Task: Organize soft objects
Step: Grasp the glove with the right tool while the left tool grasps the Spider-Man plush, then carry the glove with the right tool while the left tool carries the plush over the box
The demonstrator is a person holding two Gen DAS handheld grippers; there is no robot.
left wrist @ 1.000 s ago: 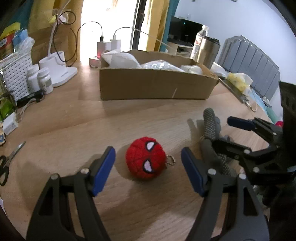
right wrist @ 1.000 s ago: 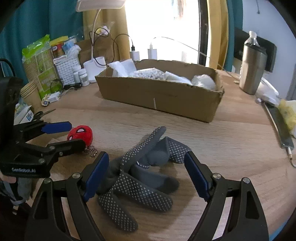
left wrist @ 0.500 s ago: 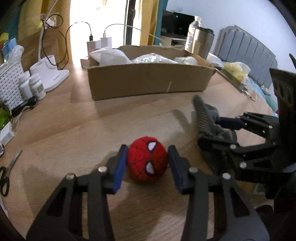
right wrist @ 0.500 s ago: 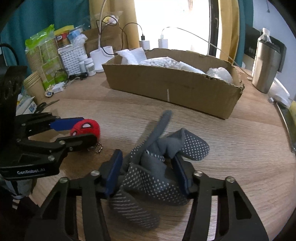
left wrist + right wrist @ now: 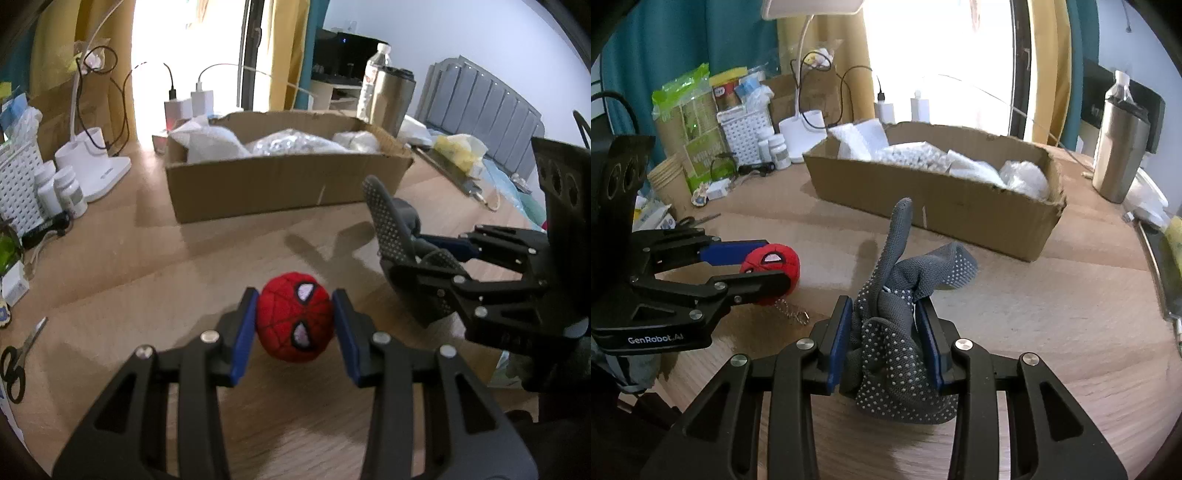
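Sitting between jaws: plush ball, gloves.

A wooden table is seen carrying a cardboard box at the far middle. To the far left a white lamp base, pill bottles and a white basket are set; scissors lie at the near left. A steel tumbler stands at the far right.
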